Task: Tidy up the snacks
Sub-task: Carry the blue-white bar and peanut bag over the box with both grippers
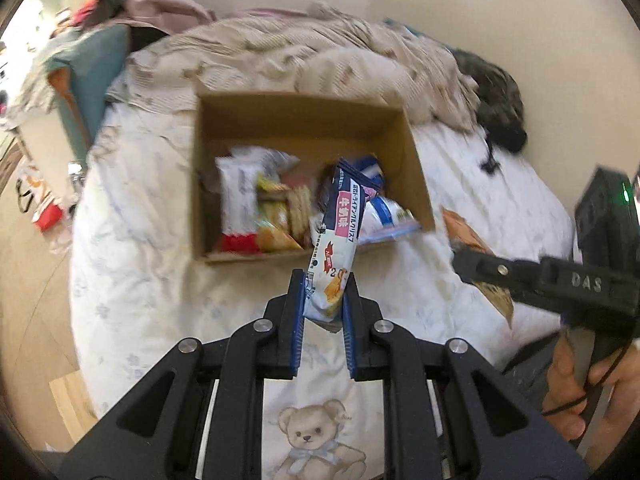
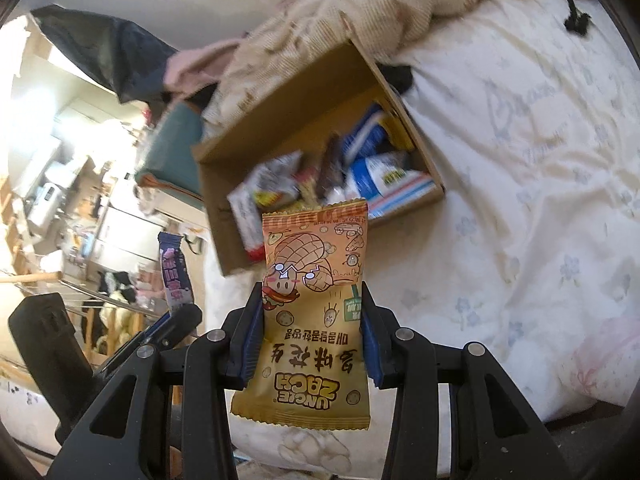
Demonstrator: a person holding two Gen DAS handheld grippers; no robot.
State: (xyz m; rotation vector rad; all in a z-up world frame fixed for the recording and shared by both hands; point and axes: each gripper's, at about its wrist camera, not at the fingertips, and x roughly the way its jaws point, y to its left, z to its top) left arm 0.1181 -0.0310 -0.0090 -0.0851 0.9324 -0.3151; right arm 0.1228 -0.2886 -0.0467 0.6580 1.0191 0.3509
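An open cardboard box [image 1: 416, 168] sits on the bed and holds several snack packets; it also shows in the right wrist view [image 2: 224, 240]. My left gripper [image 1: 323, 280] is shut on a long blue-and-white snack bar [image 1: 340, 232], held above the box's near edge. My right gripper [image 2: 312, 292] is shut on an orange peanut snack packet [image 2: 316, 280], held in front of the box. The right gripper [image 1: 472, 260] shows in the left wrist view to the right of the box. The left gripper [image 2: 172, 316] and its bar [image 2: 174, 276] show at lower left in the right wrist view.
The box rests on a white floral duvet [image 1: 132, 240] with a teddy bear print [image 1: 316, 440]. A rumpled beige blanket [image 1: 304, 52] lies behind the box. A dark cloth [image 1: 496, 100] lies at far right. A teal cushion [image 1: 92, 64] and floor clutter are to the left.
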